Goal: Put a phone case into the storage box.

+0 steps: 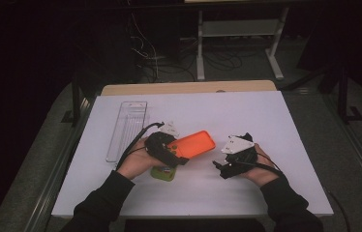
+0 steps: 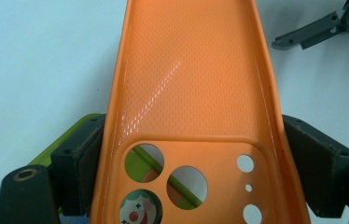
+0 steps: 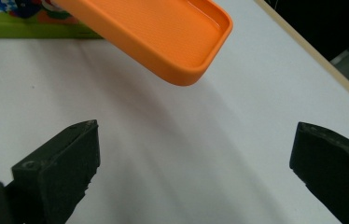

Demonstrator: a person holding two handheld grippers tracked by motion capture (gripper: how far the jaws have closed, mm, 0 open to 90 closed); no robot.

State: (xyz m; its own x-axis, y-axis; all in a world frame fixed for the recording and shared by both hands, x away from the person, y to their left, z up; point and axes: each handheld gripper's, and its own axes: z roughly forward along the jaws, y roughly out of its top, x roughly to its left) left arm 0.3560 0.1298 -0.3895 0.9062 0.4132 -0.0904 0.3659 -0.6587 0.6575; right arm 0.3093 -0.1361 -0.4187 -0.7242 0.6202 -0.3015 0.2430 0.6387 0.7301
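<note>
Left gripper [image 2: 186,154] around orange case [image 2: 186,79]

sleeves [image 1: 102,200]: black, long | left gripper [image 1: 179,155]: black body, grey three-cornered plate, black cable | right gripper [image 1: 218,166]: black, same plate | pads [image 3: 74,149]: dark, worn edges, brass screws

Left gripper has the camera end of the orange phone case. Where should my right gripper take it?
Take the free rounded end of the orange phone case, across its two long raised rims. Come from the right gripper's side, fingers open; that end hangs clear above the white table, while the left gripper clamps the camera-hole end.
</note>
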